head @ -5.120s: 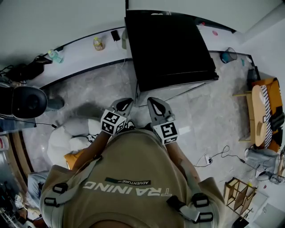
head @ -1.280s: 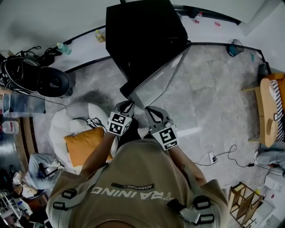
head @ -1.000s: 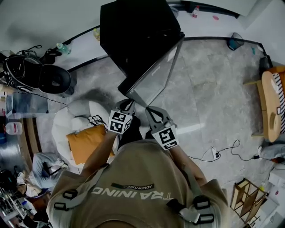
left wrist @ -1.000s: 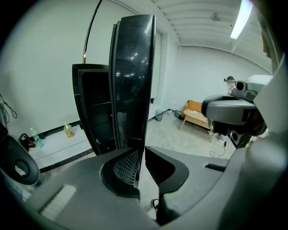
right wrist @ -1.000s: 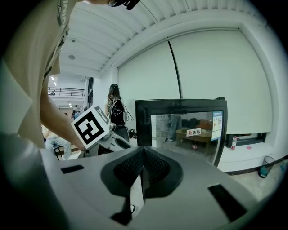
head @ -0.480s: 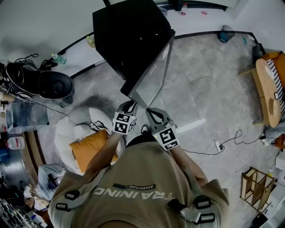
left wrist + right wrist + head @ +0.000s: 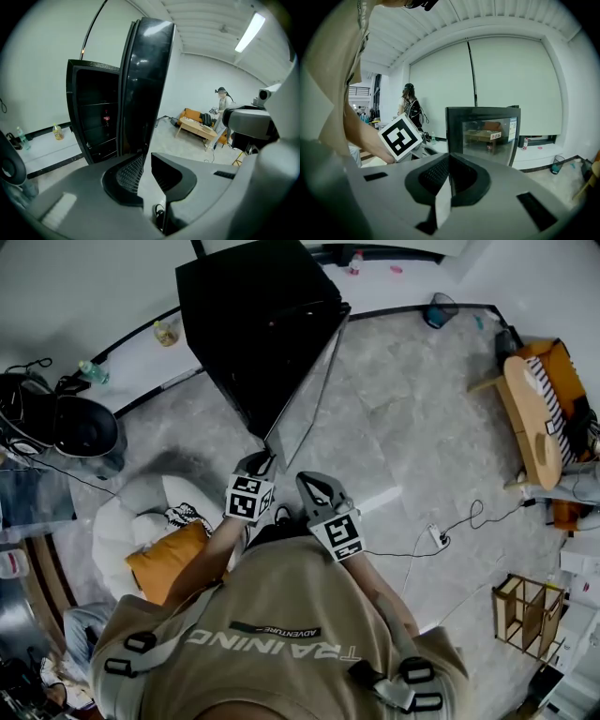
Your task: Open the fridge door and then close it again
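Plainly, the fridge [image 7: 253,324] stands at the far side of the room against the wall, a tall black cabinet. Its fridge door [image 7: 305,390] is swung well out over the grey floor [image 7: 422,409]. The door is hinged at the far right corner, and its free edge reaches toward the person at the near side. I'd judge the opening about done, with the swing back to shut the part that now matters.

To do that well, the whole door should be carried round on its own arc about the hinge, not shoved straight at the cabinet. The push should be steady and slow near the end, so the door meets the frame flat and seals without a slam. The person's body ought to follow the arc too, so the grip is not twisted off.

The door is a dark frame round a glossy pane that throws back the room. Inside, the cabinet is dark, with shelves and one small bottle [image 7: 106,117] that shows red.

The left hand-held gripper [image 7: 255,463] is at the door's free edge, low down. Its jaws are drawn in close, with the edge running into the narrow gap at their tips, so it looks to be pinching that edge. The right hand-held gripper [image 7: 314,488] hangs just beside it to the right, clenched on nothing and clear of the door.
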`<state>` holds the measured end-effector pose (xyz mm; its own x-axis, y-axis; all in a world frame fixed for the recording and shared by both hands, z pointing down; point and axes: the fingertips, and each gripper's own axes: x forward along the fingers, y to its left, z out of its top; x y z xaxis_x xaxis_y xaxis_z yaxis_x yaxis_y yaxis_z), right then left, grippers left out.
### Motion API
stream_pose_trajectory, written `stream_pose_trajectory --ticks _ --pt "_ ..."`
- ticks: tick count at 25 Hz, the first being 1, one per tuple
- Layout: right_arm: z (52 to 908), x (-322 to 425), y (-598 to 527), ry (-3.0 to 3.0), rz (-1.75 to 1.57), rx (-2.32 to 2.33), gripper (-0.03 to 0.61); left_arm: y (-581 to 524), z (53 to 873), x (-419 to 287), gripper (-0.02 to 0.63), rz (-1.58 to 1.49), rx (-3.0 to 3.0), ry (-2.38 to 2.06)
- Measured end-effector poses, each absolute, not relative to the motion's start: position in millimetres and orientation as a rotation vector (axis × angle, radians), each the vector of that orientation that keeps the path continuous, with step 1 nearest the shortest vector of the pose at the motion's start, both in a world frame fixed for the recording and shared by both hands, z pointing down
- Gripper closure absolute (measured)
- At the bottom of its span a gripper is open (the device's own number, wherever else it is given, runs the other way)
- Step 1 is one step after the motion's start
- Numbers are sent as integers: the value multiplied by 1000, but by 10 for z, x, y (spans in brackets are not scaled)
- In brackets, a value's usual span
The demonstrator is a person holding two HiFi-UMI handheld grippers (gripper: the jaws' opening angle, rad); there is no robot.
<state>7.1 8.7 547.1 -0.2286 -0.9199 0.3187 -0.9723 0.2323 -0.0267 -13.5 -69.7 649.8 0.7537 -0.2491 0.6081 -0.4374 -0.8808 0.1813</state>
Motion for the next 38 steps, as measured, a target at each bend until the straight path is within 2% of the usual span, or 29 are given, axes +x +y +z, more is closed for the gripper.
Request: stream_pose_trajectory --ticks 12,38 --pt "5511 387 262 -2322 367 1714 583 -246 6467 118 575 863 2627 -516" --pt "5636 1620 963 -2561 295 1343 583 641 6467 1091 575 774 2454 -910"
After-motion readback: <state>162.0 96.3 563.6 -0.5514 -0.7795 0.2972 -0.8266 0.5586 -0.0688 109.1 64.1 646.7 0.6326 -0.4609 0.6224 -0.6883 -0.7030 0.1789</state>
